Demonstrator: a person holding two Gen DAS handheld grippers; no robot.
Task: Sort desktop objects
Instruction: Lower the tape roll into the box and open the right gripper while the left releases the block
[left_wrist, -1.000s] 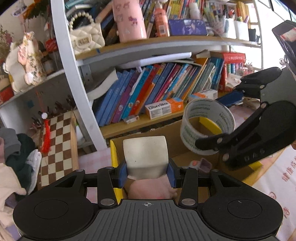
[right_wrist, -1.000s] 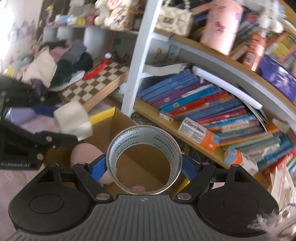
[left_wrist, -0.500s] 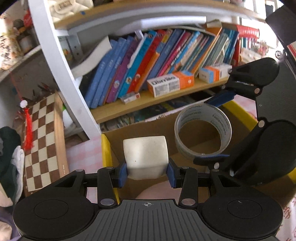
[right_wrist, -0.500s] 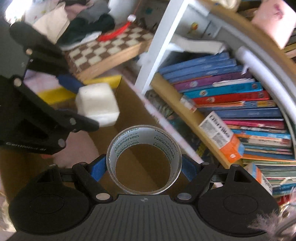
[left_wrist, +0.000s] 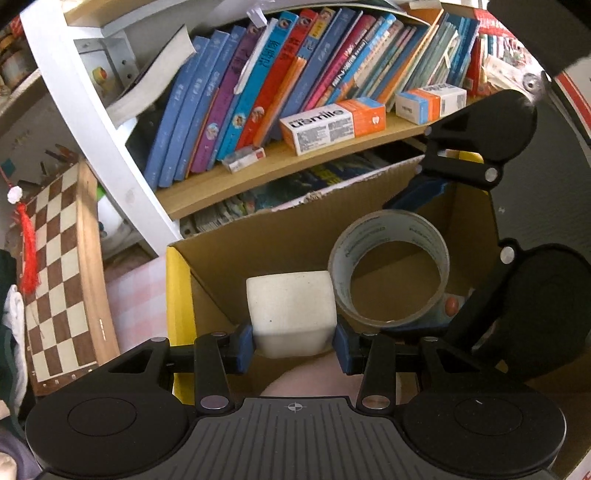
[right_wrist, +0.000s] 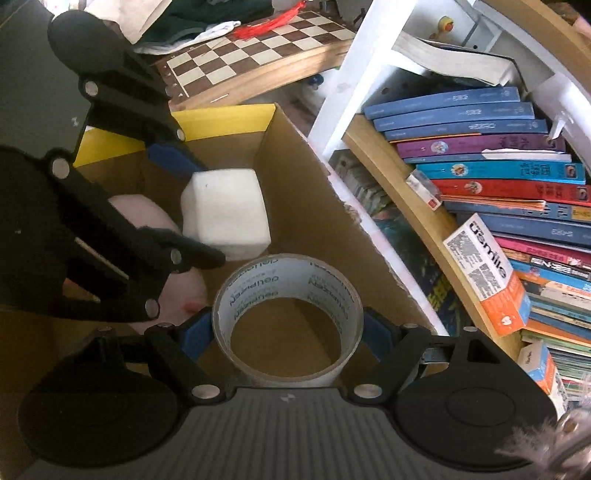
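Desktop things in our grippers number two: one white foam block (left_wrist: 291, 314) and one roll of clear tape (right_wrist: 288, 317). We hold one in each gripper, and both hang over one open cardboard box (right_wrist: 303, 206). Our left gripper (left_wrist: 293, 343) pinches the block between its two blue pads (left_wrist: 245, 345), one on each side. The block is a soft-looking white cube with rounded corners and a few tiny dark specks on its front. It sits right at the tips of our left gripper. Our right gripper (right_wrist: 288, 334) pinches the tape roll across its width, with one blue pad on each side. The roll is see-through, has small green letters printed round the inside, and its hole faces our right camera so we can see the brown box floor through it. From our left gripper, the roll is just to the right of the block, very close; we cannot tell if they touch. Below our grippers in the box lies one pink, round, soft thing (right_wrist: 147, 218). Past the box stands one shelf (left_wrist: 288, 162) with a row of many books (left_wrist: 258, 88) and two orange and white cartons (left_wrist: 332, 125). To the left of our left gripper leans one chessboard (left_wrist: 55, 273).
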